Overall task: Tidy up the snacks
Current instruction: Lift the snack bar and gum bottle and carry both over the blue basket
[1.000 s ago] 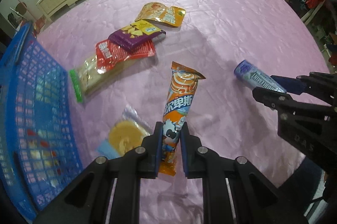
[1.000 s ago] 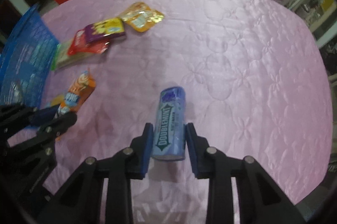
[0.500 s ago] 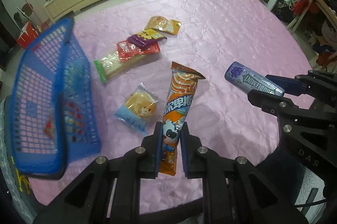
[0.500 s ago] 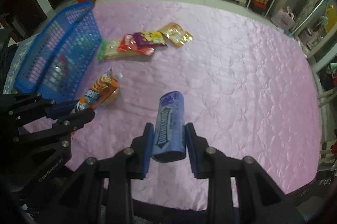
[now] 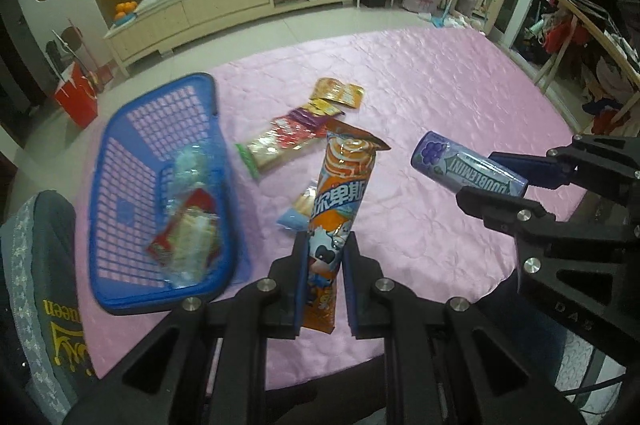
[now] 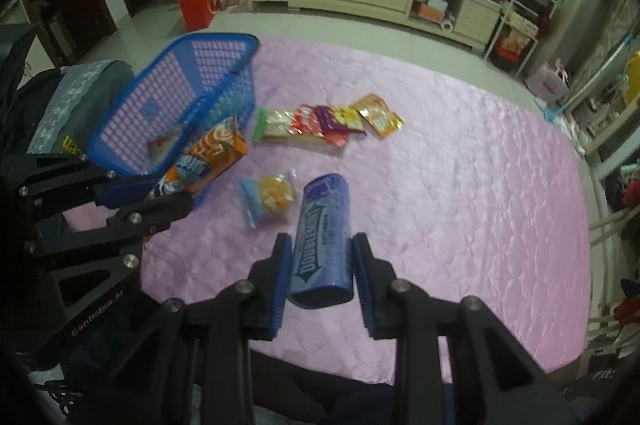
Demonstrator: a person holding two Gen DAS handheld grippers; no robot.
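Gripping a DOUBLEMINT canister [image 6: 323, 245] in right jaws, left jaws clamping orange snack stick [image 5: 340, 209].

Basket [image 5: 160, 161] lies left of the snack packets [image 5: 288, 141]; apparently wrappers [image 5: 188, 237] inside it.

wrist views, angled down, shared pink bedspread [image 5: 440, 97]

The packets in the blue basket [image 5: 120, 209] are being smeared by blur; their print is not being resolved. The small cake packet [image 5: 298, 211] is being largely hidden behind the orange wafer pack [image 5: 344, 193]. The grey cushion [image 5: 36, 289] is being cut off at the frame's left edge.
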